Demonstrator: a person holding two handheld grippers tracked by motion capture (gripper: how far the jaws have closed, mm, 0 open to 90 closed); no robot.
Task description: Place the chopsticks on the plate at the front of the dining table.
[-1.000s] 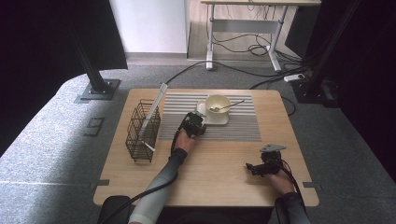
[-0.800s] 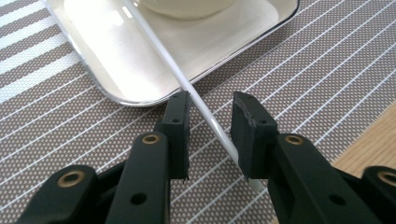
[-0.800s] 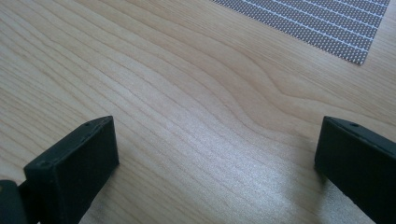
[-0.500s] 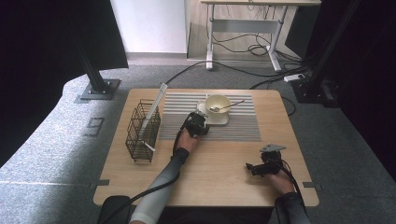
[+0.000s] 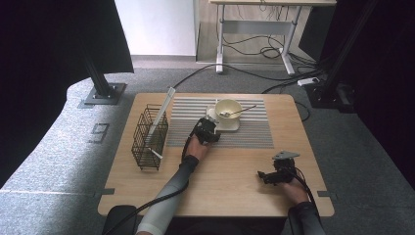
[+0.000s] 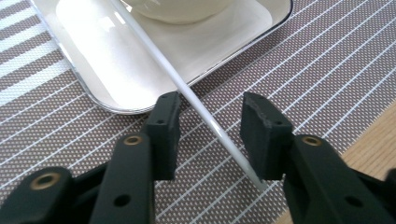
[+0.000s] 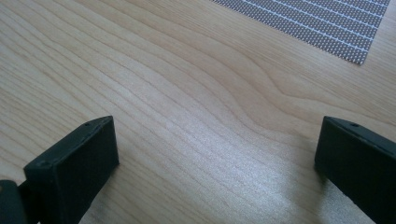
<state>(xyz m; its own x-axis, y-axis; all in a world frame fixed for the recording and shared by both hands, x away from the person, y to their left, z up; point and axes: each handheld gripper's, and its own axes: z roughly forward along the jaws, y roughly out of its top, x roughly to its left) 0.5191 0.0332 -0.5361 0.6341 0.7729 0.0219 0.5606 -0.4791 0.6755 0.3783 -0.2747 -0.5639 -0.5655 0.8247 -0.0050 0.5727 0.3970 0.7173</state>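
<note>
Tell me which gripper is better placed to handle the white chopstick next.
Probably the left gripper: its jaws, just opening, stand on both sides of the white chopstick leaning on the plate. The right gripper stands open over bare table.

White chopstick (image 6: 187, 93) lies slanted across plate (image 6: 116, 70) rim.

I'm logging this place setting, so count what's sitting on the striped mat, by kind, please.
Plate: 1
Bowl: 1
Spoon: 1
White stick: 1
Total: 4
</note>
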